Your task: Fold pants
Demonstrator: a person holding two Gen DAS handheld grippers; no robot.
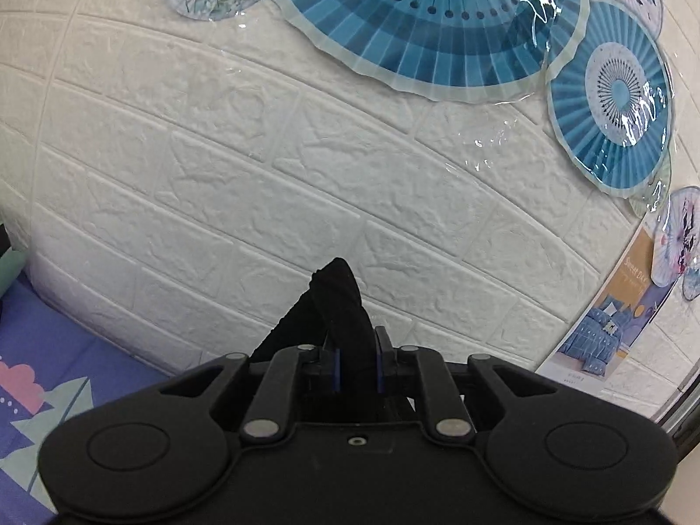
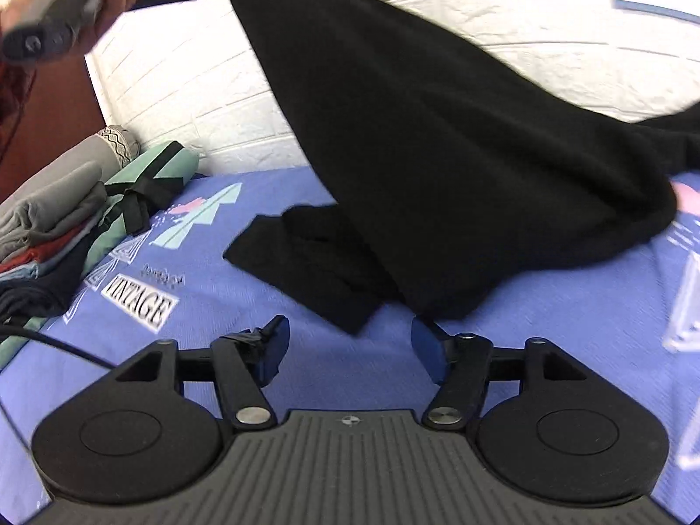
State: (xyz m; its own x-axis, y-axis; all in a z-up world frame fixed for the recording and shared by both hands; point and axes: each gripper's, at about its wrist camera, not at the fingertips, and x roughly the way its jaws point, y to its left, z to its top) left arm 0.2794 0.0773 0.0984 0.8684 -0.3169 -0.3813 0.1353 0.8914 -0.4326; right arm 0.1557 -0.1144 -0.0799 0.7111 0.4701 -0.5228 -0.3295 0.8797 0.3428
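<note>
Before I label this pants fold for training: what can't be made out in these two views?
- Left wrist view: below the left hand-held gripper, the pants are hidden by its body.
- Right wrist view: pants top cut off by the frame edge; the bed sheet print at right is motion-blurred.

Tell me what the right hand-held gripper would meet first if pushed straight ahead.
Probably the black pants: the open right hand-held gripper points at their lower edge over the purple bedsheet; depth is unclear.
</note>
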